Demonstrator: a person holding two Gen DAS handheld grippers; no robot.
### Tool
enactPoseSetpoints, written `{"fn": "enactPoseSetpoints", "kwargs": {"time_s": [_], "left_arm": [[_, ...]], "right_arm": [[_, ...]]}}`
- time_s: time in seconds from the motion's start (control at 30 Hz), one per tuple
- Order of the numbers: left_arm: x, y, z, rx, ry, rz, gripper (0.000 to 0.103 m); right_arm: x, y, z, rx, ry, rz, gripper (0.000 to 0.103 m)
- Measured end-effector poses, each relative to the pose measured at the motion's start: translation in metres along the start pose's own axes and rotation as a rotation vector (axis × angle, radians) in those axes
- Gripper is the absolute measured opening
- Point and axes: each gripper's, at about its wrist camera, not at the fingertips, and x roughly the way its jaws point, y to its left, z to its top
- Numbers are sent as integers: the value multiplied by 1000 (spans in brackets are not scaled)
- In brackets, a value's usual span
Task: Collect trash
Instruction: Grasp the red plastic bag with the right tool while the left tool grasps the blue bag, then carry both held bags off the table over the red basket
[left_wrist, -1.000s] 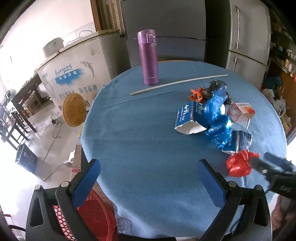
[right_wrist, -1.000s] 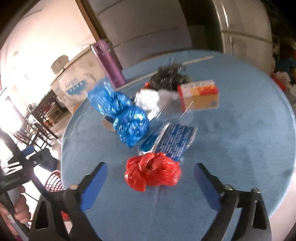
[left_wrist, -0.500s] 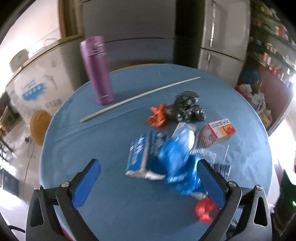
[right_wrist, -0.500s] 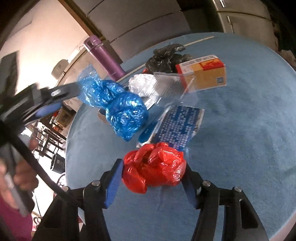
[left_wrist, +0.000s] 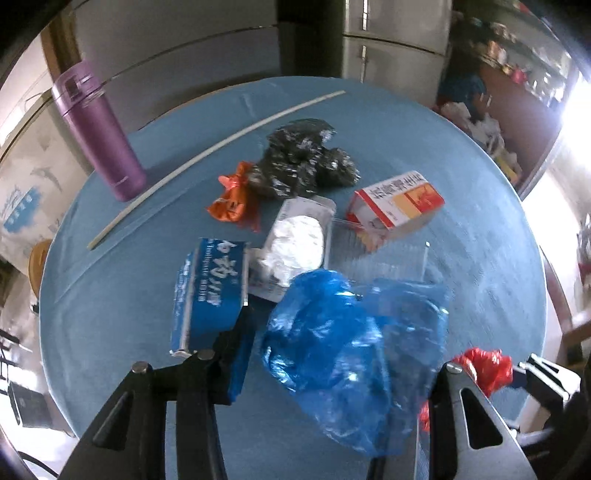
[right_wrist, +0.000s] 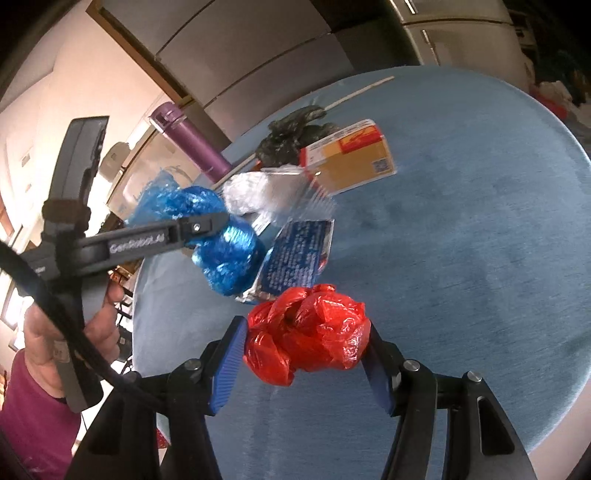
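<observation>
Swung since a second ago from bare table (left_wrist: 480, 206) onto blue bag (left_wrist: 351, 350) at pile's 6 o'clock, left gripper (left_wrist: 332, 354) jaws closing around it; right gripper (right_wrist: 303, 350) clamped on red bag (right_wrist: 308, 332); two pieces nearly collected.

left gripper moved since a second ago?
Yes. The left gripper moved from the blue round table's near-left edge to the crumpled blue plastic bag; jaws closing around it.

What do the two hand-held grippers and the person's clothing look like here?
Both hand-held grippers, left and right, have black angular frames with silver pivot bolts and ribbed blue finger pads. The left one carries white lettering along its finger arm, a black block on top and a black cable. The person wears a magenta sleeve.
</observation>
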Motion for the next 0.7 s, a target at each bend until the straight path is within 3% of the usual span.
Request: {"fn": "enactPoseSetpoints", "kwargs": {"time_s": [0.07, 0.1, 0.43, 0.7], "left_arm": [[0, -4, -1, 20, 6, -2, 62], [3, -6, -2, 28, 13, -2, 63], [24, -15, 0, 50, 73, 15, 60], [13, -41, -2, 135, 30, 91, 55]], "right_arm": [[-1, -8, 2, 15, -10, -5, 63], [-2, -12, 3, 24, -17, -11, 63], [-13, -39, 10, 92, -49, -22, 63], [-22, -38, 8, 77, -78, -31, 63]]}}
